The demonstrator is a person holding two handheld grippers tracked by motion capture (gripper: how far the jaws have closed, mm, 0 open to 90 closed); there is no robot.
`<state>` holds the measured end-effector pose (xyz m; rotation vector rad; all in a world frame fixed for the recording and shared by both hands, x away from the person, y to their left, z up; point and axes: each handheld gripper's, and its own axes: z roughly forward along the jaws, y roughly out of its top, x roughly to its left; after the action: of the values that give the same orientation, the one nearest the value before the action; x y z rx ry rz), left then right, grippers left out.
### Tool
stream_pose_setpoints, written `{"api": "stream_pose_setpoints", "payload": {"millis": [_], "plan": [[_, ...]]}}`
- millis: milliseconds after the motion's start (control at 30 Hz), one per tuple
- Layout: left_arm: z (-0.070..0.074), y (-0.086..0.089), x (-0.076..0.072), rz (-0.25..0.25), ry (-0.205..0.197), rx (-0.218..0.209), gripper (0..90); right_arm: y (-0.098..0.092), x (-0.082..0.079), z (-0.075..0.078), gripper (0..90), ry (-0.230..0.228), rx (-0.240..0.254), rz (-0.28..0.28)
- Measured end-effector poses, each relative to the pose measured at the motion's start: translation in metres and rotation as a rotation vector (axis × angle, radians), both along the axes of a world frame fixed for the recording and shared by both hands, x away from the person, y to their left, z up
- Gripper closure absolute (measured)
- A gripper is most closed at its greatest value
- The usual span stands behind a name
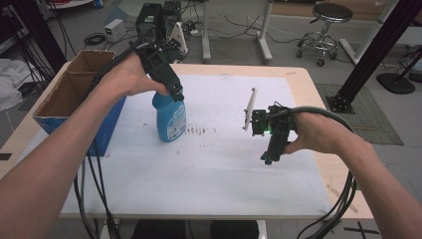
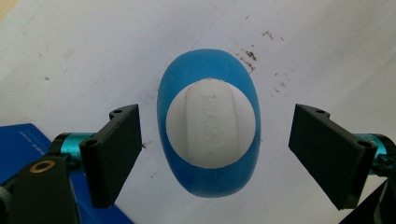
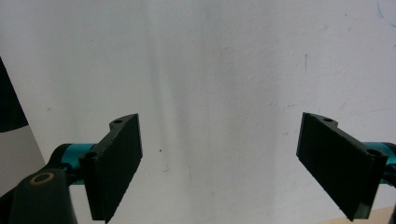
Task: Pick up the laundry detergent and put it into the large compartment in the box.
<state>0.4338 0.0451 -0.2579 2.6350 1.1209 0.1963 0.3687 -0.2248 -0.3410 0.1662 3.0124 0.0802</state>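
A blue bottle with a white cap stands upright on the white sheet, left of the middle. My left gripper points down right over its cap. In the left gripper view the bottle is seen from above, its white cap centred between the two wide-apart jaws, neither touching it; my left gripper is open. My right gripper hovers low over the sheet at the right, pointing down. My right gripper is open, with bare white sheet between its jaws.
An open cardboard box with blue sides sits at the table's left edge, close to the bottle; its blue side shows in the left gripper view. Brown smudges mark the sheet beside the bottle. Cables hang off the front edge.
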Motion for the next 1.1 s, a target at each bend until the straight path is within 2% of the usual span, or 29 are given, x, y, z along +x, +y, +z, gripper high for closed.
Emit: {"api": "stream_pose_setpoints", "payload": {"millis": [233,433,833,933,1100], "plan": [[-0.006,-0.003,0.0,0.02,-0.006,0.007,17.3,-0.001,-0.001,-0.003,13.5,0.004,0.001,-0.002],[-0.01,-0.003,0.002,0.013,0.006,0.016,17.3,-0.001,-0.001,-0.003,13.5,0.003,0.004,0.002],[-0.012,-0.005,0.004,0.026,0.013,0.002,17.4,0.0,-0.002,-0.003,13.5,0.007,0.0,-0.001],[-0.014,-0.005,0.005,0.027,0.022,0.019,18.3,0.001,-0.002,-0.004,13.5,0.007,-0.002,0.005],[-0.017,-0.004,0.006,0.035,0.03,0.019,20.3,0.001,-0.002,-0.004,13.5,0.004,-0.003,0.003]]}}
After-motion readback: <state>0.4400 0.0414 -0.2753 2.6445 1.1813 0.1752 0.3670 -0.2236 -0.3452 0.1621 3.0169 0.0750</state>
